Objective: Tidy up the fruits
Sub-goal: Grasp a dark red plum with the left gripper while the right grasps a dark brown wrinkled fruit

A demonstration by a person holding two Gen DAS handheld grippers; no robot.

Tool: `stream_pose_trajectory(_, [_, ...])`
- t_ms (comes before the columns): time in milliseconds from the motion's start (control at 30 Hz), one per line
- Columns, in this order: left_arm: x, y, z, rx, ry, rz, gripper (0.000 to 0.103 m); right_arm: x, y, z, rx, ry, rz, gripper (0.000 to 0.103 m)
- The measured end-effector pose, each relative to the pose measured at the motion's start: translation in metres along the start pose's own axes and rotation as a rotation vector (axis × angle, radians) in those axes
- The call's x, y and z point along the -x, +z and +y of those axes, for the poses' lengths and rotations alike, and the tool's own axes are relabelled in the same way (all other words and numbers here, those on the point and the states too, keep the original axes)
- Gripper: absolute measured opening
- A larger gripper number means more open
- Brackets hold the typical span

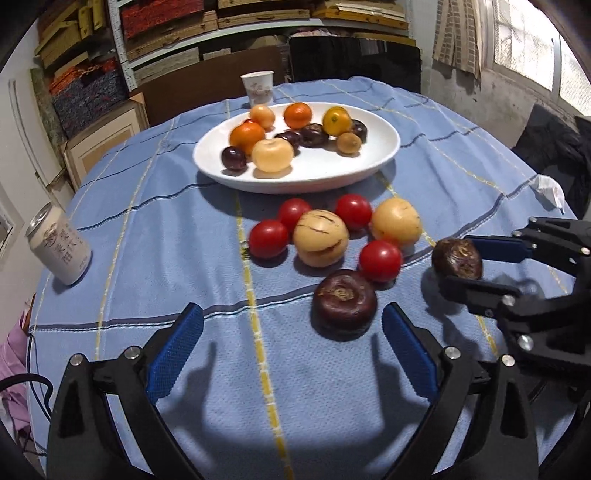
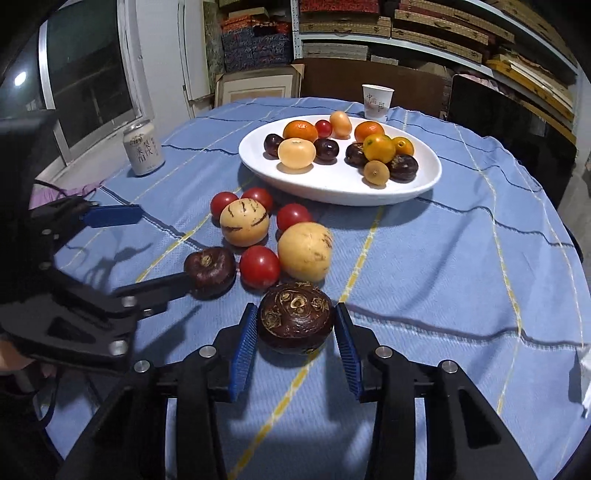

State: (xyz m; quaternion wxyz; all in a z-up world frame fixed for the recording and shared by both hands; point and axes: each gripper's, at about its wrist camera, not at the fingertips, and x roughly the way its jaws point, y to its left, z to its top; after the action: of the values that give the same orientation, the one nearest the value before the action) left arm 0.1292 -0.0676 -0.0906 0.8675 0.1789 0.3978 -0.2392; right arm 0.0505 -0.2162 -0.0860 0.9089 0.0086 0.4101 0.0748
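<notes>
I see storeroom or back room of home, used also for eating. Metal shelves [image 1: 258, 29] along back wall, packed with flat boxes and woven mats, red and brown. More cartons [image 2: 255, 88] stand on floor, leaning on wall. Round table [image 1: 332, 406] under blue checked cloth, white plate [image 2: 340, 192] with fruit, paper cup [image 1: 257, 88], drink can [image 2: 144, 147]. Window [image 2: 85, 70] with metal frame, dark outside. Bare rough wall [image 1: 517, 99] near second window, cloth hanging there.

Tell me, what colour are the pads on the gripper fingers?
Blue pads, on black fingers; the right wrist view shows them best.
</notes>
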Motion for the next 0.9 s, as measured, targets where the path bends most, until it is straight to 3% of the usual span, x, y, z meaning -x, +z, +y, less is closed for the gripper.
stream_pose_trajectory(167, [-0.014,0.002,-0.011,-0.017,0.005,0.013,0.094,0.005,-0.010,-0.002,-0.017,0.019,-0.001,0.043])
stream_pose_trajectory(233, [-0.018,0.002,-0.012,-0.019,-0.001,0.025,0.062,0.006,-0.010,-0.002,-0.019,0.023,-0.005,0.043])
stream_pose_trajectory(333, [-0.020,0.002,-0.012,-0.016,-0.044,0.034,0.041,0.005,-0.010,-0.004,-0.027,0.032,-0.002,0.043])
stream_pose_trajectory(467, [-0.016,0.000,-0.011,0.007,-0.079,0.028,0.041,0.005,-0.010,-0.007,-0.046,0.039,-0.009,0.043])
stream_pose_trajectory(900, [0.014,-0.004,-0.003,0.050,-0.044,-0.056,0.041,0.013,-0.010,-0.011,-0.059,0.020,-0.046,0.043])
